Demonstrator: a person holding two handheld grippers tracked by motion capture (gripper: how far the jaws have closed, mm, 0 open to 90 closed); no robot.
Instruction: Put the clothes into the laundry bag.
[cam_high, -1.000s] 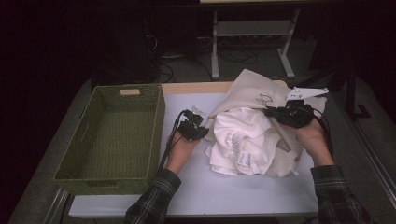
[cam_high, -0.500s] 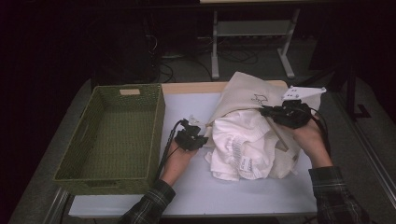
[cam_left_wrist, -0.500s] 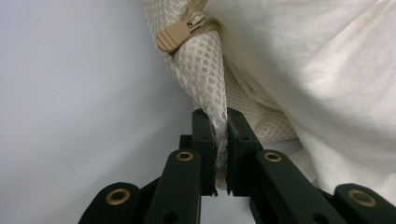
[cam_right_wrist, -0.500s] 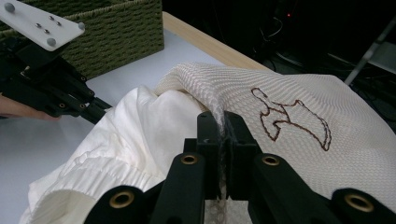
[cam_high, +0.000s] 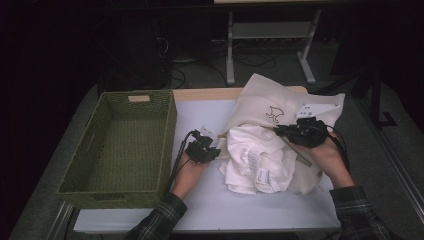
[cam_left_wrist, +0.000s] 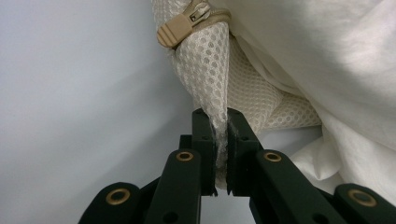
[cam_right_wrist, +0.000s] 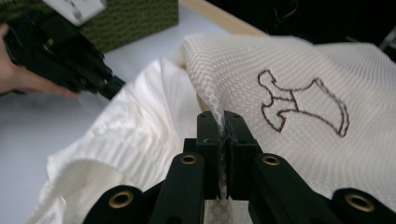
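Observation:
A cream mesh bag (cam_high: 272, 102) with a brown stitched emblem (cam_right_wrist: 303, 102) lies on the white table (cam_high: 200, 115). A white garment (cam_high: 255, 160) spills from its mouth. My left gripper (cam_high: 218, 146) is shut on the bag's mesh edge (cam_left_wrist: 205, 70) just below the tan zipper pull (cam_left_wrist: 180, 28), with netting pinched between the jaws. My right gripper (cam_high: 279, 131) is shut on the opposite mesh edge (cam_right_wrist: 205, 79) beside the emblem. The two grips hold the mouth apart over the garment (cam_right_wrist: 130, 130). The left gripper (cam_right_wrist: 114, 87) also appears at the upper left of the right gripper view.
A green woven basket (cam_high: 80, 170) with nothing in it stands at the table's left, close to my left hand. The table's wooden far edge (cam_high: 205, 93) runs behind the bag. A metal stand and cables sit on the dark floor beyond.
My left gripper has drawn slightly toward the near edge with the mesh in it. The right gripper has barely shifted. Both stay shut.

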